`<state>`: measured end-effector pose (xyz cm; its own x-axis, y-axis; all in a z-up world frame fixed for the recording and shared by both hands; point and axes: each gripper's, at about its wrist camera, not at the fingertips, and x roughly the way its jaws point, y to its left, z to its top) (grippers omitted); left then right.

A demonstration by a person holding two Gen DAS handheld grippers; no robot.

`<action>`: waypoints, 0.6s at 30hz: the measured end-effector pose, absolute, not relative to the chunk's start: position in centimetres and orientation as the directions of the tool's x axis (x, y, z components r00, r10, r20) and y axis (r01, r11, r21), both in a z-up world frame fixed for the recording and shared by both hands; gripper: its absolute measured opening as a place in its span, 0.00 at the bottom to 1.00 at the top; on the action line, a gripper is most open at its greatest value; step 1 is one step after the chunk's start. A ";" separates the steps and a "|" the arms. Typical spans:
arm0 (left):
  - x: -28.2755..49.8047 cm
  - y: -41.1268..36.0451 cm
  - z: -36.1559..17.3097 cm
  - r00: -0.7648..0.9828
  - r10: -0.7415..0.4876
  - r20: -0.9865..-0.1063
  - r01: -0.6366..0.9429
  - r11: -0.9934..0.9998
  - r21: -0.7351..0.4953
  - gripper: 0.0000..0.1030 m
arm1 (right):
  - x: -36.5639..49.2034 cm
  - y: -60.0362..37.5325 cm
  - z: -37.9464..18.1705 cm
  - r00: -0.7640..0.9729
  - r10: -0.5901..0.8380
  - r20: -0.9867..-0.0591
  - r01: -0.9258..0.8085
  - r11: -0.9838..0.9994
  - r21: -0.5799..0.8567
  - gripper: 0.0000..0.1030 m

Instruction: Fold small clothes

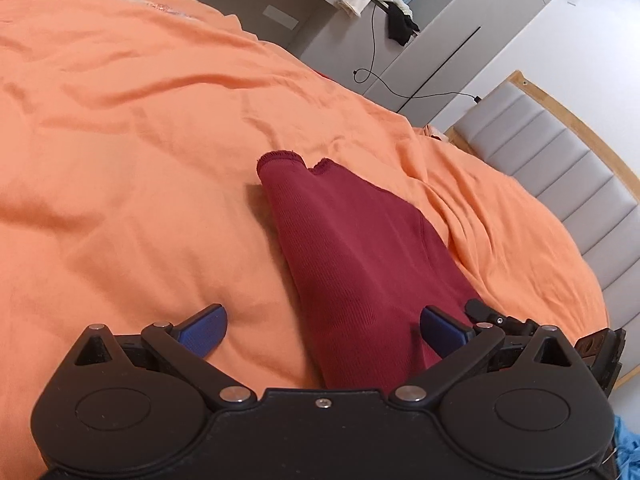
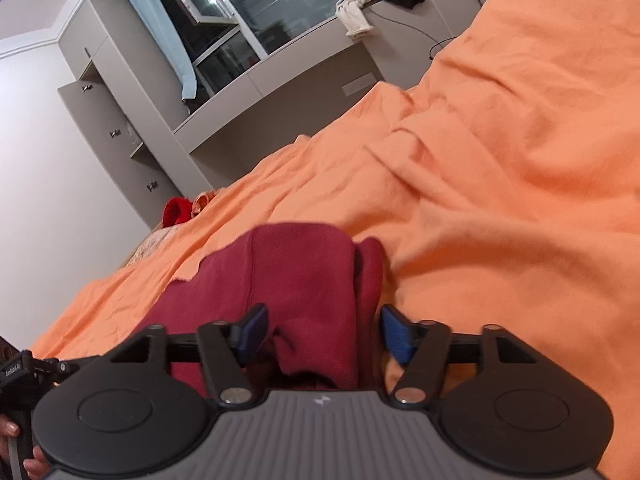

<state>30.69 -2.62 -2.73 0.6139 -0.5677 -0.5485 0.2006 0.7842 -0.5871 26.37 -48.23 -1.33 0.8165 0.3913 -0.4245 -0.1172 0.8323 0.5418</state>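
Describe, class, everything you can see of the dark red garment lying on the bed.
The dark red garment is a small ribbed knit piece, folded lengthwise into a narrow strip, with stitched hems at its far end. It lies on the orange bedcover. Both open grippers straddle its near end: the left gripper and the right gripper, no pad visibly pressing it.

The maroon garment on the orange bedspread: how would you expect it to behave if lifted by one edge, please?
The maroon garment looks like soft ribbed knit, so it would probably hang limp and unfold. It seems light and thin, lying in loose layers. On the wrinkled orange bedspread, pushing would likely bunch it rather than slide it.
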 end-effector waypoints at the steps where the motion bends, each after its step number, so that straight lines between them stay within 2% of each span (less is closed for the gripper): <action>1: 30.9 -2.6 -2.7 0.613 -0.569 -0.548 0.201 0.783 -0.588 0.99 | 26.7 -48.3 -1.2 0.817 0.390 -0.425 -0.112 0.830 0.547 0.74; 4: 31.4 -2.9 -2.9 0.609 -0.574 -0.547 0.207 0.781 -0.589 0.99 | 28.3 -48.7 -1.3 0.813 0.397 -0.427 -0.095 0.814 0.574 0.81; 9: 31.7 -3.4 -3.3 0.591 -0.576 -0.565 0.233 0.793 -0.563 0.99 | 30.0 -49.2 -2.6 0.796 0.411 -0.444 -0.056 0.781 0.622 0.80; 11: 31.7 -3.5 -3.3 0.588 -0.577 -0.567 0.242 0.794 -0.557 0.99 | 30.0 -48.7 -2.9 0.790 0.415 -0.452 -0.071 0.793 0.605 0.72; 13: 31.7 -3.5 -3.4 0.587 -0.581 -0.564 0.250 0.792 -0.556 0.99 | 29.9 -48.1 -3.0 0.779 0.432 -0.454 -0.098 0.799 0.593 0.57; 16: 31.6 -3.7 -3.4 0.582 -0.593 -0.557 0.270 0.786 -0.556 0.99 | 29.5 -47.8 -2.9 0.783 0.438 -0.442 -0.116 0.800 0.589 0.46; 18: 31.5 -4.0 -3.4 0.570 -0.608 -0.553 0.290 0.779 -0.556 0.99 | 29.4 -47.8 -2.9 0.784 0.441 -0.436 -0.121 0.798 0.591 0.42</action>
<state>31.53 -3.98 -3.43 0.5703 -0.6076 -0.5528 0.2902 0.7786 -0.5564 29.40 -47.84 -2.94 0.7843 0.4413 -0.4360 -0.1206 0.7979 0.5906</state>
